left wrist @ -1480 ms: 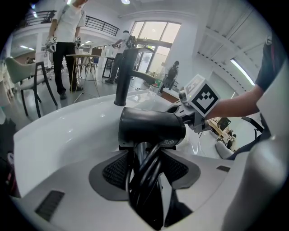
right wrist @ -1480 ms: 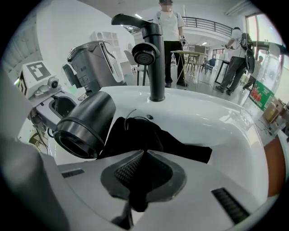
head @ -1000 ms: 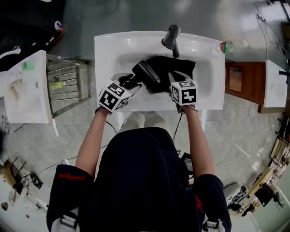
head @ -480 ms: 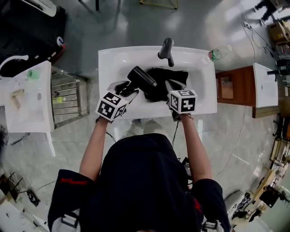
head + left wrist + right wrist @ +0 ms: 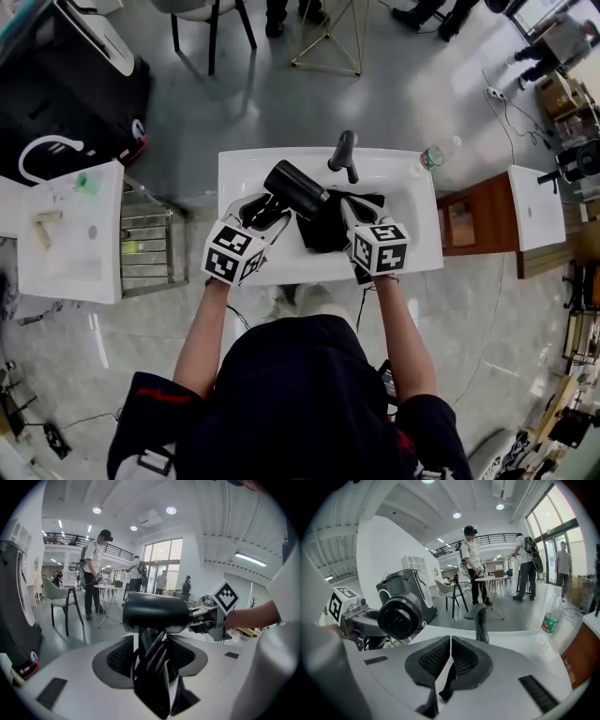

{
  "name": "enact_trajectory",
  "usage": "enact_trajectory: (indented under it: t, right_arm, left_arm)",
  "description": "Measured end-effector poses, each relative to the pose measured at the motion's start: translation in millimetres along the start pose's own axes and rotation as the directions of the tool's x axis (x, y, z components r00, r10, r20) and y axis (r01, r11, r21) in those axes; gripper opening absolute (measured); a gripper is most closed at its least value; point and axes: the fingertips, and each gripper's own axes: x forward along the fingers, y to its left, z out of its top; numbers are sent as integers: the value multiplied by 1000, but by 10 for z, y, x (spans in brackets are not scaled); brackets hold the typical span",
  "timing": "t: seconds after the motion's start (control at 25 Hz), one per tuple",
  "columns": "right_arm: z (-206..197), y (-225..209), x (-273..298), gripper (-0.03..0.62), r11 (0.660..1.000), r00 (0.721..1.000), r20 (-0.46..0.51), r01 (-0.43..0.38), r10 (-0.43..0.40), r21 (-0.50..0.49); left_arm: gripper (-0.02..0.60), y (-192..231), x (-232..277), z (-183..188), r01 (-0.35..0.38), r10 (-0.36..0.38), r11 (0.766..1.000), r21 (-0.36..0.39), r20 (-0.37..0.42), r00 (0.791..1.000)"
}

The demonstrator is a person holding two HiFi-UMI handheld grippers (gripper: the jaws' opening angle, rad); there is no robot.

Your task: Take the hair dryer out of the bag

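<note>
Hair dryer [image 5: 298,185] rose; right gripper view shows nozzle [image 5: 399,617].

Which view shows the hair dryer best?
The left gripper view: the hair dryer fills the centre, side-on, with its handle and cord clamped in the left gripper. The head view shows it small, from above, over the sink. The right gripper view shows only its round end.

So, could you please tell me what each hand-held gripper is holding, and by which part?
The left hand-held gripper clamps the hair dryer by its cord-wrapped handle. The right hand-held gripper pinches a thin edge of the black bag.
</note>
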Motion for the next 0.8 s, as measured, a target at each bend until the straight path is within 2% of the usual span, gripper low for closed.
enact_trajectory:
  t: [0.2, 0.36, 0.8]
  right_arm:
    - [270, 84, -143, 37, 1000, 996, 88, -4, 5, -14]
    - [461, 95, -288, 37, 1000, 990, 139, -8, 11, -22]
    - [854, 58, -938, 37, 995, 963, 265, -33, 56, -91]
  left_arm:
    - [225, -6, -144, 231, -11, 11, 1000, 3, 77, 997]
    - [225, -47, -225, 404, -32, 30, 999, 17, 109, 994]
    - [225, -562, -325, 812, -120, 110, 992, 44, 193, 975]
